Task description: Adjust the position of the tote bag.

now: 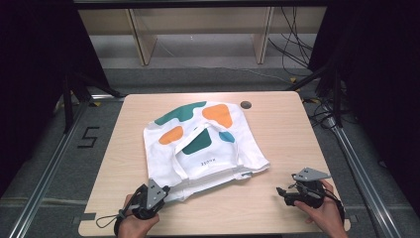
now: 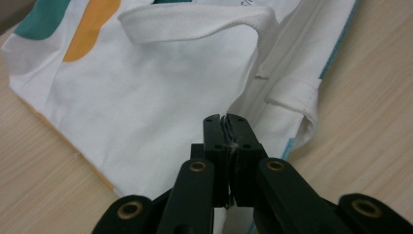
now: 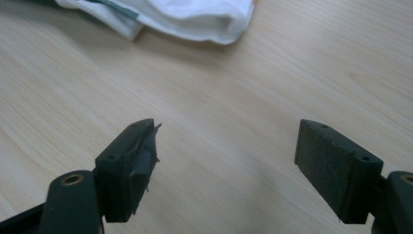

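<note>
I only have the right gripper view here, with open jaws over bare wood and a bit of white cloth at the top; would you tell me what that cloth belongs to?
Observer: It is a white tote bag with teal and orange shapes, lying flat on the table.
Operator: Thank you. Is the left tool doing anything?
Observer: The left tool is shut on the tote bag's near edge.
Operator: Anything else on the table?
Observer: A small dark round disc lies beyond the bag.

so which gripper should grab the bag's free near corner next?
Right. The right gripper is open over bare table, near that corner of the bag. The left gripper is already shut on the bag's other near edge.
</note>
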